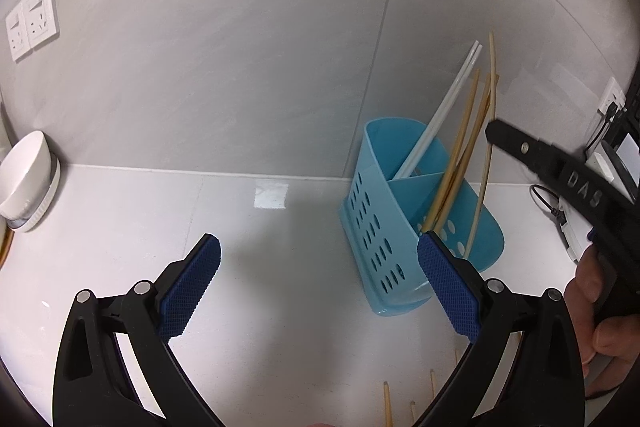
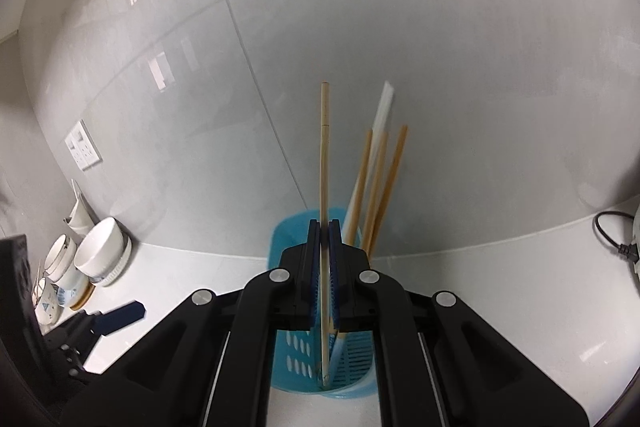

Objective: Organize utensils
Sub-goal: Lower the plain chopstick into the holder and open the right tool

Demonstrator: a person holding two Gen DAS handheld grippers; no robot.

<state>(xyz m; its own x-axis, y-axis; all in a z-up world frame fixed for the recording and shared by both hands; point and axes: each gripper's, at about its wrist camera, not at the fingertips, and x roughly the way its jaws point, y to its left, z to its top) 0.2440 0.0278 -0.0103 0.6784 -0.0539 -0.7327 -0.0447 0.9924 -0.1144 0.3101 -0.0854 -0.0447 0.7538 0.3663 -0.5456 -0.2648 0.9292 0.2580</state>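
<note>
**One Chopstick Held Over the Blue Holder**

The right gripper (image 2: 324,231) is clenched on a light wooden chopstick (image 2: 324,155). The stick stands almost straight up, and its low end dips into the blue holder (image 1: 384,227). The holder sits on the white counter (image 1: 260,267) by the far wall. Inside it lean brown chopsticks (image 1: 460,155) and white chopsticks (image 1: 440,115).

The left gripper (image 1: 319,275) is released, with its blue pads (image 1: 192,287) wide apart and nothing between them. It hangs just left of the holder. More chopsticks (image 1: 387,403) lie on the counter near its right finger. White bowls (image 2: 102,251) sit far to the left.
</note>
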